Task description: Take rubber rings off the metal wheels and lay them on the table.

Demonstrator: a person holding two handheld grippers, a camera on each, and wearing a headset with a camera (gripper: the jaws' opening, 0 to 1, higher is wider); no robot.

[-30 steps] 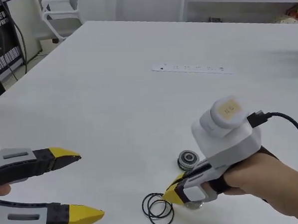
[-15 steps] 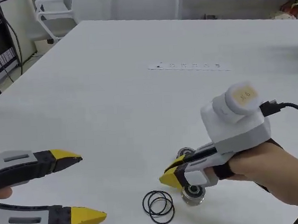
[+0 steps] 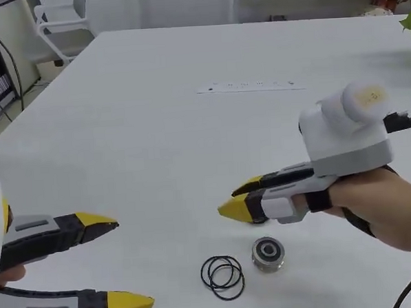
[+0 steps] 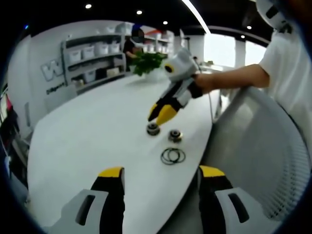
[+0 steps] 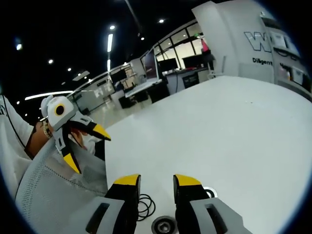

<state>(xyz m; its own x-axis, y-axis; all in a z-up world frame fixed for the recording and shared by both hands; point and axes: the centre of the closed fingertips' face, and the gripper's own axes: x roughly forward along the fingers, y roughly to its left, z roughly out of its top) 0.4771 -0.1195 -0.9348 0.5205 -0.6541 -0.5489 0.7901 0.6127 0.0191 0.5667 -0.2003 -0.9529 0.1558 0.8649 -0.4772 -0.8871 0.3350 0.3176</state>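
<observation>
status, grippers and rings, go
Left gripper open, empty, off to the side. Right gripper open, empty, over the far metal wheel. Rubber rings loose on table beside the near metal wheel. Nothing in the way.

An open office-like lab: shelves (image 4: 89, 62) of white bins (image 4: 102, 48), desks (image 5: 142, 87) with monitors (image 5: 169, 64), ceiling spotlights (image 5: 112, 28), a long white table (image 3: 190, 120)

Bright, even overhead light; fisheye edges warped.

Metal wheel (image 5: 210, 191) half hidden behind right tongs (image 5: 157, 181); left tongs (image 3: 134, 263) cut by head-view edge.
</observation>
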